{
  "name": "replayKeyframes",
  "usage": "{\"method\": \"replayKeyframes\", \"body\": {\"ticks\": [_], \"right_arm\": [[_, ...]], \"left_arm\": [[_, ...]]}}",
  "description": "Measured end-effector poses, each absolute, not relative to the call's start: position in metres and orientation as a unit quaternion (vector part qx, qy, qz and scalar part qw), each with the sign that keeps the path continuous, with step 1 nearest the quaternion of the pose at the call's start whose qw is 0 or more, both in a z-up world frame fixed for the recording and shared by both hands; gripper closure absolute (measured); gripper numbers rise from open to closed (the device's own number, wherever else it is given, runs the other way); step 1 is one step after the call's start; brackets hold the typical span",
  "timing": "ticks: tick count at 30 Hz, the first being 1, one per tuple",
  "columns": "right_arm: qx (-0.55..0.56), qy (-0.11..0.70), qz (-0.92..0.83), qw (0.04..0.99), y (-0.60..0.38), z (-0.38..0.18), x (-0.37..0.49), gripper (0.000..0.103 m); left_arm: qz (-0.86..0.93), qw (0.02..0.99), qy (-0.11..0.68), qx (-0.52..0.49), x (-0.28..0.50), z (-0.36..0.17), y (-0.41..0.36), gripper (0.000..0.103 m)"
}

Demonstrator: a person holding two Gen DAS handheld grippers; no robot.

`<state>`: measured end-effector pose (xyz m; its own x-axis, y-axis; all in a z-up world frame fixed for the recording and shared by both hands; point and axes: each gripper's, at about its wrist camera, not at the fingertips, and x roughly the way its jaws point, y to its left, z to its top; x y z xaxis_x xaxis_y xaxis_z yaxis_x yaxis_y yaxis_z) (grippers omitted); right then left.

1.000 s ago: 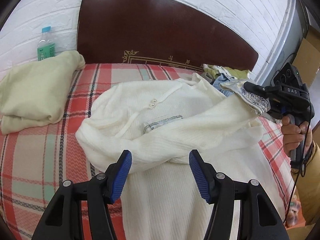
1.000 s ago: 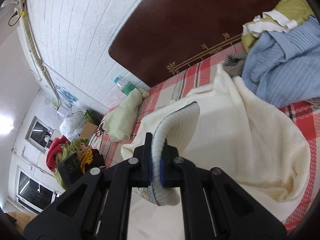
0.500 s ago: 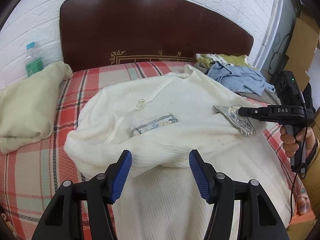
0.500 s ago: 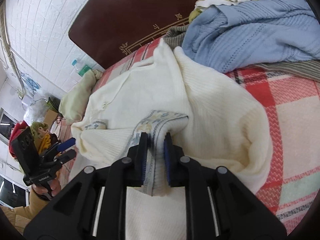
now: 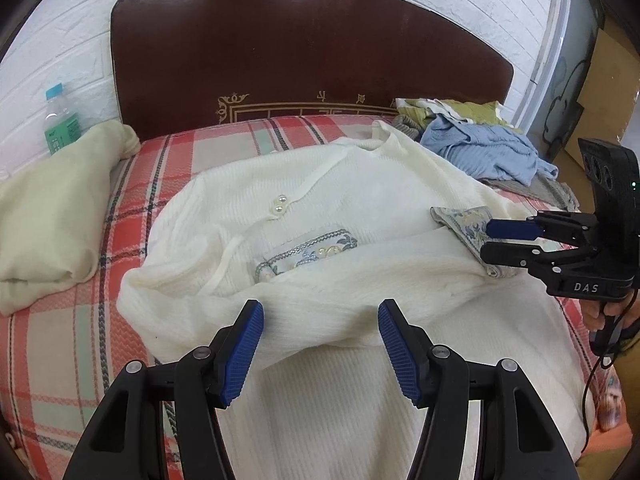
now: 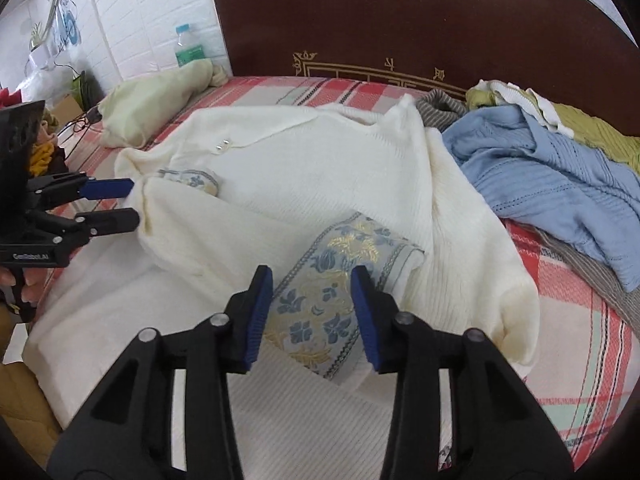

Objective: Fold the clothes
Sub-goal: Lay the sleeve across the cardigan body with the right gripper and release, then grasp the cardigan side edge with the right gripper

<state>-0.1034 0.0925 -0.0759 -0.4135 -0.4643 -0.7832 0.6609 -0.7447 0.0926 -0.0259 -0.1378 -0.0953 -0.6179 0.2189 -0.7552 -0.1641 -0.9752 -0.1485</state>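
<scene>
A cream knit sweater (image 5: 328, 200) (image 6: 320, 160) lies spread on the plaid bed (image 5: 60, 344), with both sleeves folded across its body. The right sleeve's blue-and-gold embroidered cuff (image 6: 332, 276) (image 5: 460, 220) rests flat on the sweater. My right gripper (image 6: 312, 280) (image 5: 487, 241) is open just above that cuff, one finger on each side and holding nothing. The other embroidered cuff (image 5: 308, 254) (image 6: 192, 180) lies at mid-chest below two pearl buttons (image 5: 279, 205). My left gripper (image 5: 320, 320) (image 6: 135, 204) hovers open over the left sleeve fold, empty.
A pile with a light blue knit (image 6: 552, 184) (image 5: 484, 152) and a green garment (image 6: 592, 128) sits at the bed's far right. A pale yellow folded cloth (image 5: 52, 208) and a water bottle (image 5: 60, 120) are at the left. A dark wooden headboard (image 5: 312, 52) stands behind.
My right gripper brought the raised sleeve down across the sweater, then opened and let go of the cuff. The left gripper stayed open over the sleeve fold.
</scene>
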Motion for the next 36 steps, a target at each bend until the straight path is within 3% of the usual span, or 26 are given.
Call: {"method": "replayKeyframes", "body": {"ticks": [12,22,36], "right_arm": [[0.428,0.072,-0.841,0.324,0.129,-0.07,-0.098,0.063],[0.433,0.099,-0.829,0.34,0.106,-0.082,-0.084,0.063],[0.408,0.087,-0.847,0.328,0.125,-0.051,-0.12,0.062]], "left_arm": [[0.897,0.086,-0.057,-0.431,-0.001,-0.098,-0.16,0.042],[0.899,0.079,-0.064,-0.425,0.028,-0.094,-0.162,0.042],[0.925,0.053,-0.019,-0.377,-0.03,-0.045,-0.172,0.038]]}}
